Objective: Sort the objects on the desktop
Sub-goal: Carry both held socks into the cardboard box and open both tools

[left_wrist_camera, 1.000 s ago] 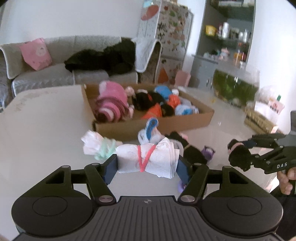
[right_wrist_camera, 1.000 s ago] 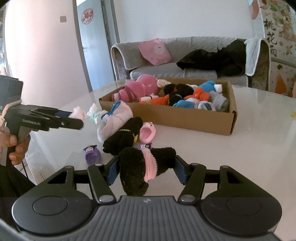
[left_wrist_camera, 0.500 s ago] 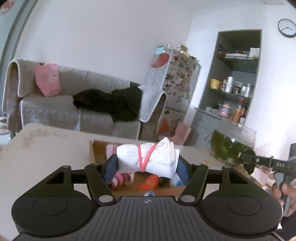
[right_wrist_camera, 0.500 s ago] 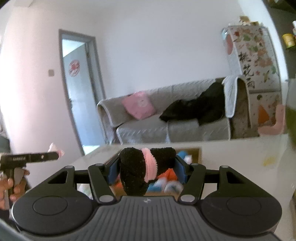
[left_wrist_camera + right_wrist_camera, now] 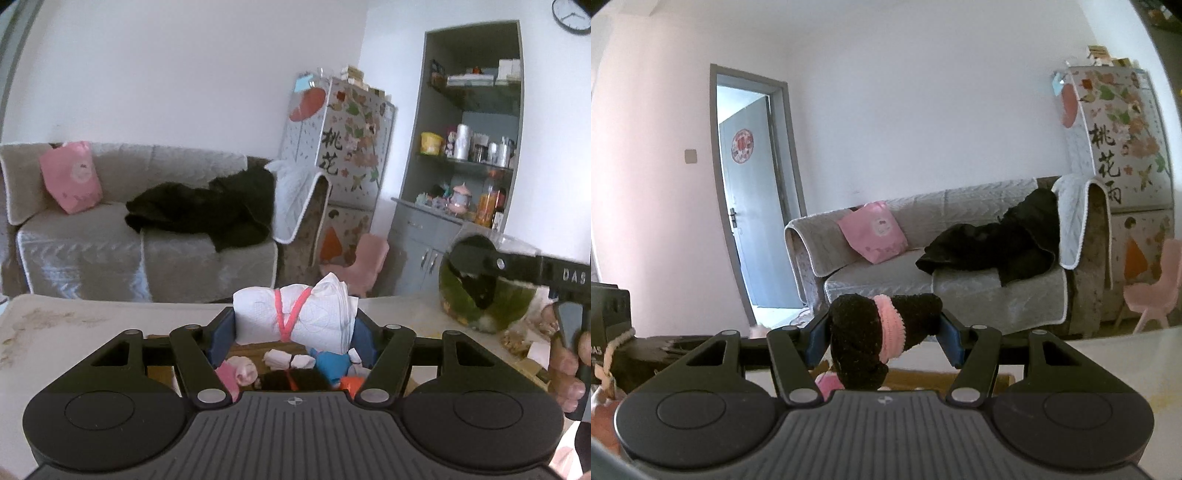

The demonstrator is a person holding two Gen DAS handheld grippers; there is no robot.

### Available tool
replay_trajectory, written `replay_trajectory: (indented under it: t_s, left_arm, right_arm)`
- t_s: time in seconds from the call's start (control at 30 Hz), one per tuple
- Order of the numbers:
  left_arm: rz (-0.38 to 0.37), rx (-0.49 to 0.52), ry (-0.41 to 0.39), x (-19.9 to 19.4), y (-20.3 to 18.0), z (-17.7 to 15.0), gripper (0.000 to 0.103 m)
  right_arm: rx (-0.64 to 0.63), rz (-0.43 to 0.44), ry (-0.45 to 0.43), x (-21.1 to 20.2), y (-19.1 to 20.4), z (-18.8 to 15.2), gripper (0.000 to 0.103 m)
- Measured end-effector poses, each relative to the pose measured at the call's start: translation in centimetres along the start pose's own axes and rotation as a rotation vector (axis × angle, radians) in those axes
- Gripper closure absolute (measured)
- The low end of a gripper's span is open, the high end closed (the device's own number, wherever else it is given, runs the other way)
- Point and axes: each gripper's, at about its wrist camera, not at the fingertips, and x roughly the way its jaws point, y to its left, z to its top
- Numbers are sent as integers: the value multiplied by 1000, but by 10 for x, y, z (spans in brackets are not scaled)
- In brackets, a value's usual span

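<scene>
My left gripper (image 5: 295, 319) is shut on a white cloth roll tied with a red band (image 5: 295, 317) and holds it in the air above the cardboard box (image 5: 255, 349). Pink, white, blue, black and orange rolled items (image 5: 291, 363) lie in the box below it. My right gripper (image 5: 882, 332) is shut on a black sock roll with a pink cuff (image 5: 875, 339), also raised, above the box edge (image 5: 923, 380). The right gripper also shows in the left wrist view (image 5: 517, 264), and the left gripper's body shows at the left of the right wrist view (image 5: 613, 332).
A white table (image 5: 55, 332) carries the box. A round fish bowl with green plants (image 5: 487, 295) stands at the table's right. Behind are a grey sofa (image 5: 110, 229), a pink chair (image 5: 354, 262) and a grey shelf unit (image 5: 469, 147).
Both grippers have lifted their rolls off the table and forward over the box. The views have tilted up toward the room.
</scene>
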Motion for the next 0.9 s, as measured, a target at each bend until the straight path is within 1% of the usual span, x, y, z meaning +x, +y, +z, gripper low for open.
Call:
replay_trajectory:
  t_s: [0.1,0.2,0.27,0.37,0.47,0.67,0.8,0.9]
  left_arm:
    - [17,28,46,22,1,-9,33]
    - [21,21,118,47,6,-23,33]
    - [21,18,152,59,9,-31,33]
    - [33,45,199,72,8,-41,33]
    - [58,102,232,82,1,-48,33]
    - [105,227,288,94,-16,-61,33]
    - [120,265,315,99,-21,-65,33]
    - [122,265,327,102,-19,-68,33]
  right_arm:
    - [9,-5,17,8,-1,-7,46]
    - [6,-24,68,19,-3,-21,46]
    - [8,-33,100,26,-6,-29,46]
    - [11,-55,142,36,-10,-39,46]
    - [11,-66,178,43,-10,-45,46]
    - [-42,-89,250,53,0,-58,46]
    - [-78,-103,292,65,5,-64,46]
    - [-85,-111,310,68,6,-67,46]
